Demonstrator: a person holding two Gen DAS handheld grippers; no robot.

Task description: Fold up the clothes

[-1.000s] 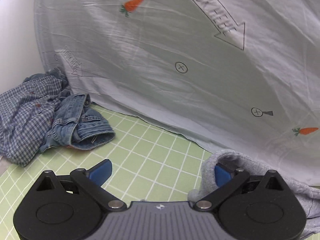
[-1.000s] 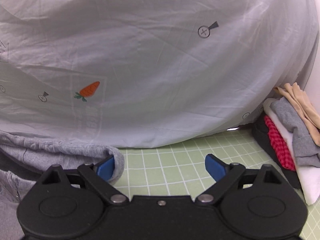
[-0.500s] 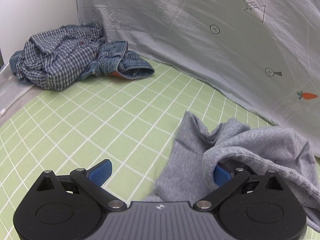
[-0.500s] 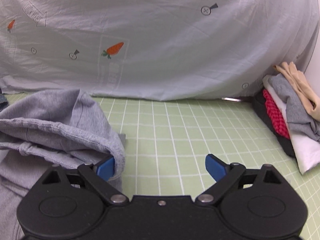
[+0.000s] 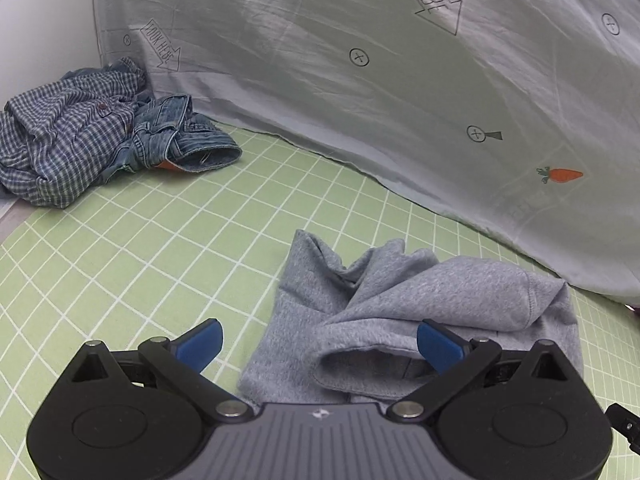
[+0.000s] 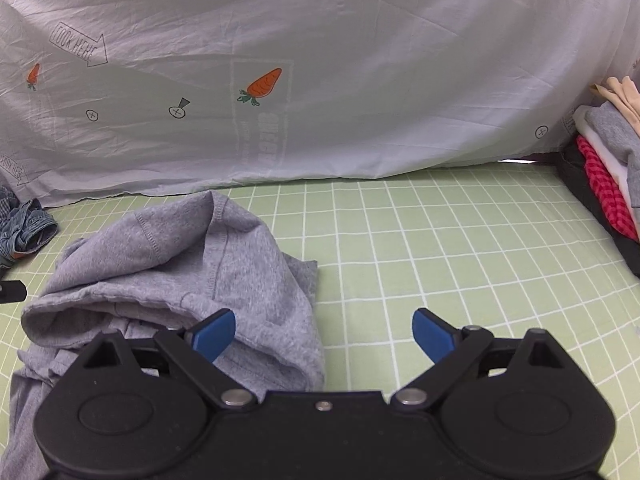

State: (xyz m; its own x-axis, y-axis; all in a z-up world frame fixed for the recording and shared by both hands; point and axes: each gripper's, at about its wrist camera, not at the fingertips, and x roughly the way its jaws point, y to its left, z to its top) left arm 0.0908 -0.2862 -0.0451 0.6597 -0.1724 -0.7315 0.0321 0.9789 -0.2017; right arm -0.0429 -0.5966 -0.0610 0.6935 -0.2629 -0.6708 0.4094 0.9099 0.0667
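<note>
Since a second ago both views have pulled back from the carrot-printed pale sheet [image 6: 320,80], and the crumpled grey jersey garment [image 5: 404,304], then only an edge at the left gripper's right finger, now lies in full view on the green grid-lined mat on the counter [image 5: 132,264]. The left gripper [image 5: 318,346] hovers low over the garment's near edge, its blue fingers [image 5: 200,346] spread wide and gripping nothing; an open cuff or hem gapes just inside the right one. The right gripper [image 6: 324,334] is likewise released, its left finger above the rumpled cloth, its right over bare mat. The garment sits mid-mat in a soft heap, well apart from the bundle of blue checked shirt and denim [image 5: 100,140] at the far left and the stack of folded clothes [image 6: 608,168] at the far right. The knit looks light, limp and a little thick, likely to sag and bunch rather than slip. Its stitched hem and seams seem the surest places to pinch, one gripper to each corner, so that it can be spread flat before any fold.
</note>
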